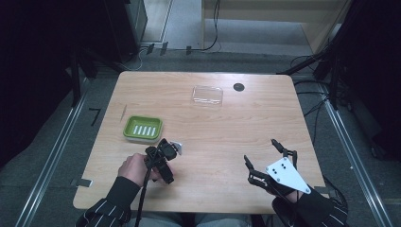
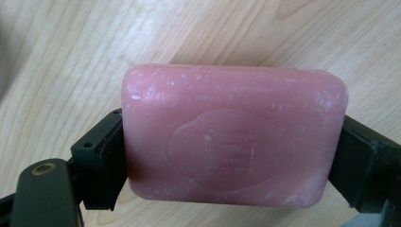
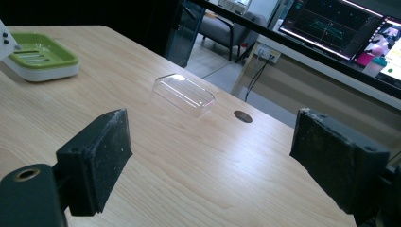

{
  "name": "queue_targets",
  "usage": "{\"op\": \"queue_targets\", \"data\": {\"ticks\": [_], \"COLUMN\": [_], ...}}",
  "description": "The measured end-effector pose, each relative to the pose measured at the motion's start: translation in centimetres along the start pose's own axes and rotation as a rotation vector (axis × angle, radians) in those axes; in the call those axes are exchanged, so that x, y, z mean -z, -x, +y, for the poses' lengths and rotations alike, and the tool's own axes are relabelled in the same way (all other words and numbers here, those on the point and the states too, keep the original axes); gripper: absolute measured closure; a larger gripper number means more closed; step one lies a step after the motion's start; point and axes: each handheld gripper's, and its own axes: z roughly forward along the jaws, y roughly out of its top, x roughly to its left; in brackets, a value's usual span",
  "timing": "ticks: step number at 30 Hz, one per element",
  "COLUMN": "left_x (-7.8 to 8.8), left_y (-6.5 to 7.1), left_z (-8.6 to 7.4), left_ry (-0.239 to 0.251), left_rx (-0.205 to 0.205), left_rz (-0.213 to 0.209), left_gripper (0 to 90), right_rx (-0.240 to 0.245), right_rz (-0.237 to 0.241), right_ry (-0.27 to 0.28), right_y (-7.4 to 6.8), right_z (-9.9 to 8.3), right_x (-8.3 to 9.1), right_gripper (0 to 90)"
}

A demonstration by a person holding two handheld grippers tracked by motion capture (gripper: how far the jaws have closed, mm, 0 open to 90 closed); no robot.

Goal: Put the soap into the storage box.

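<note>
— How many things are sitting on the table [image 1: 213, 142] right now?

— Three, I'm counting: one green soap dish [image 1: 143, 128], one clear lid [image 1: 207, 94], and one pink soap bar [image 2: 231, 137], which the left gripper [image 1: 166, 156] is pinching by its two ends, just beside the dish.

— Is the bar touching the wood?

— Hard to tell; it's probably hanging just above it.

— And the other one?

— The right gripper [image 1: 260, 151] is resting near the front edge, jaws spread wide, holding nothing.

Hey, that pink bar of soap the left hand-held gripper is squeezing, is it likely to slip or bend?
The pink soap looks solid, so probably stiff. Its glossy rounded edges could slip between the pads. Scuffs suggest it marks easily.
</note>
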Motion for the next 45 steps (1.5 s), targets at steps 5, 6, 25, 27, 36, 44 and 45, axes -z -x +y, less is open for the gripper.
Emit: {"op": "queue_targets", "data": {"ticks": [5, 6, 25, 27, 36, 44, 45], "left_x": [0.2, 0.2, 0.3, 0.3, 0.3, 0.3, 0.3], "left_y": [-0.8, -0.9, -2.9, -3.0, -3.6, -4.0, -4.0], "left_z": [-0.5, -0.6, -1.9, -2.0, -2.5, -2.8, -2.9], "left_ry": [-0.003, 0.002, -0.003, -0.008, -0.012, -0.014, -0.013], "left_rx": [0.022, 0.034, 0.094, 0.101, 0.119, 0.129, 0.131], "left_rz": [0.007, 0.003, -0.002, -0.007, -0.009, -0.015, -0.014], "left_gripper": [13.8, 13.8, 13.8, 13.8, 13.8, 13.8, 13.8], "right_rx": [0.0, 0.0, -0.001, -0.001, -0.001, 0.001, 0.001], "right_rz": [0.0, 0.0, 0.0, -0.001, 0.0, 0.001, 0.001], "right_ry": [0.0, 0.0, 0.003, 0.003, 0.001, 0.002, 0.002], "right_y": [0.0, 0.0, 0.0, 0.0, 0.0, -0.1, -0.1], "right_z": [0.0, 0.0, 0.0, 0.0, 0.0, 0.0, 0.0], "right_x": [0.0, 0.0, 0.0, 0.0, 0.0, 0.0, 0.0], "right_gripper": [13.2, 13.2, 13.2, 13.2, 13.2, 13.2, 13.2]}}
